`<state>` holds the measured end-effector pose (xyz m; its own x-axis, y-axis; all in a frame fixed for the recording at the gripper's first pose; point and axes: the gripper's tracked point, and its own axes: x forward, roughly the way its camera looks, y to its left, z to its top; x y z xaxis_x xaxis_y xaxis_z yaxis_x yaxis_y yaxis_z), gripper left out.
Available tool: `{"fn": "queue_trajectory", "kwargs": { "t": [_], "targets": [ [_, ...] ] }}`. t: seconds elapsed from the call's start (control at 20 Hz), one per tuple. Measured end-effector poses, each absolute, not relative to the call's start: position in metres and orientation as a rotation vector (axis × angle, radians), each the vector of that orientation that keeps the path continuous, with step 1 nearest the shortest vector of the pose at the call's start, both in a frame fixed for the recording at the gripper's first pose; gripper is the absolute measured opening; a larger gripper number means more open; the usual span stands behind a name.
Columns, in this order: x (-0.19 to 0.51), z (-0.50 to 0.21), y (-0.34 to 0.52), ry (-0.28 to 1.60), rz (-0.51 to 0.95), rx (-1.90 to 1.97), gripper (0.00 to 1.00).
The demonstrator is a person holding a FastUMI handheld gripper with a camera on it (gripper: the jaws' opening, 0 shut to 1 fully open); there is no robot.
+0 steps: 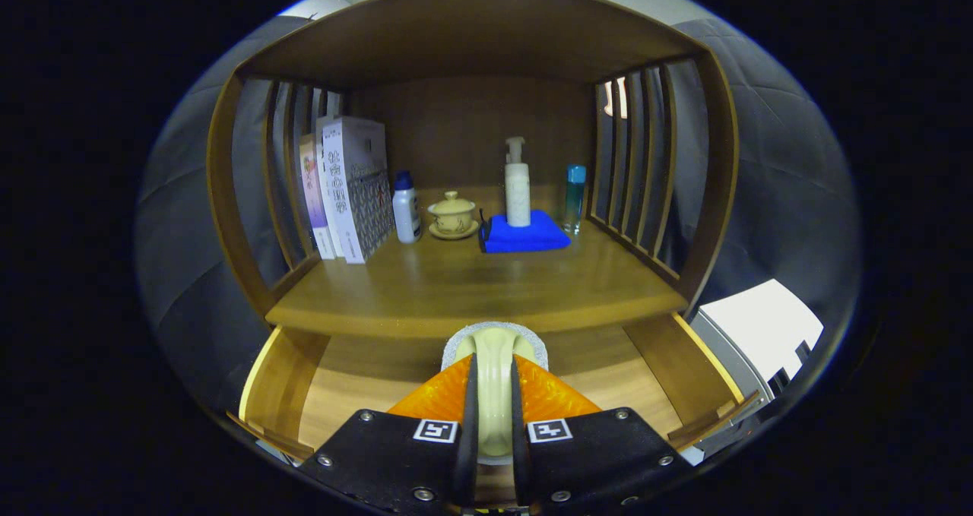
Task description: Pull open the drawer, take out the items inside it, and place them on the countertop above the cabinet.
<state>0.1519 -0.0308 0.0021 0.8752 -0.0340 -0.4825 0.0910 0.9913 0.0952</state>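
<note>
My gripper (494, 364) is shut on a cream ring with a grey rim (494, 339), which looks like a roll of tape standing on edge between the two fingers. It hangs over the pulled-out wooden drawer (277, 383), whose visible floor (365, 390) is bare on both sides of the fingers. Just beyond the fingertips runs the front edge of the wooden countertop (471, 292) above the cabinet.
At the back of the countertop stand boxes (350, 185), a white bottle with a blue cap (406, 208), a lidded tea cup on a saucer (453, 216), a pump bottle (518, 185) on a blue cloth (524, 235), and a blue bottle (575, 193). Slatted sides and a top board enclose the shelf. A white appliance (760, 330) stands to the right.
</note>
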Motion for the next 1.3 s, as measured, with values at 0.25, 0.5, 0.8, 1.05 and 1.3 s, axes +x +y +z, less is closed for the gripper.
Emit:
{"fn": "queue_trajectory", "kwargs": {
  "t": [0.25,0.5,0.8,1.05,1.3],
  "targets": [
    [0.207,0.025,-0.035,0.418,-0.034,0.045,0.20],
    [0.255,0.032,-0.031,0.366,-0.003,0.073,0.21],
    [0.273,0.010,-0.036,0.364,-0.001,0.072,0.40],
    [0.247,0.034,-0.038,0.252,-0.004,0.156,0.98],
    [0.186,0.068,-0.051,0.145,-0.046,0.072,0.98]
  ]
}}
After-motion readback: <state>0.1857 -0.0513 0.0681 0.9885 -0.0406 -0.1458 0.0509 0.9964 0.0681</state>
